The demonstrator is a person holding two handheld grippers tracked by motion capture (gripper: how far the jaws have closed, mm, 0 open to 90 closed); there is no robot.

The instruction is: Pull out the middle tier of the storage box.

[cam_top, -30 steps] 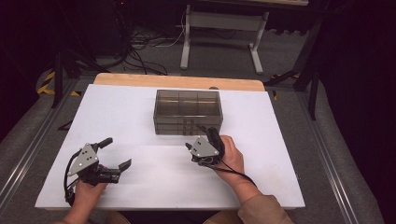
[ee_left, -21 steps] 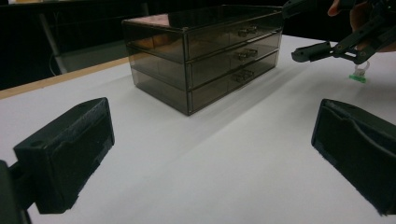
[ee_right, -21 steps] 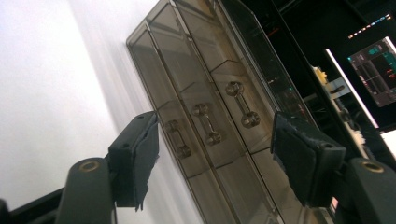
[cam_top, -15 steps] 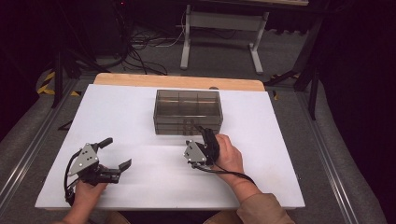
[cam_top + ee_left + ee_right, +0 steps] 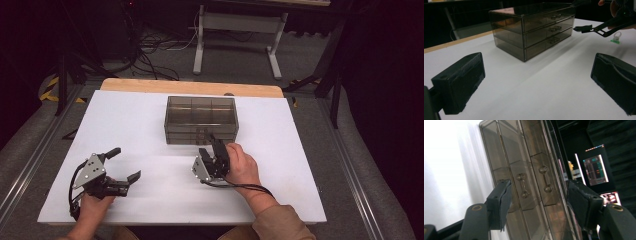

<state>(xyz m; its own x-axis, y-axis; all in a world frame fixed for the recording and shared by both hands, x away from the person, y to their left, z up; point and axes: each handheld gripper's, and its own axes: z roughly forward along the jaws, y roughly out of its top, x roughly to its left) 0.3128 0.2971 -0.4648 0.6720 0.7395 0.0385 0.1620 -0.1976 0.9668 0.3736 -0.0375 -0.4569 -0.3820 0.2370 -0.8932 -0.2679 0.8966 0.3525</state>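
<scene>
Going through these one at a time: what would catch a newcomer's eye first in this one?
The smoky see-through drawer box at the middle back of the white table, three drawers stacked. The right gripper is turned on its side at the box's front, its jaws open and just closing around the drawer handles without touching them. The left gripper rests open near the table's front left.

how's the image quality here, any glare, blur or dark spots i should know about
High view: the white table is evenly lit, the surroundings fall into near black. Left gripper view: its own jaws loom large and soft, the smoked drawer box is sharp. Right gripper view: rolled sideways, the table blown out white, the drawer handles slightly soft.
</scene>
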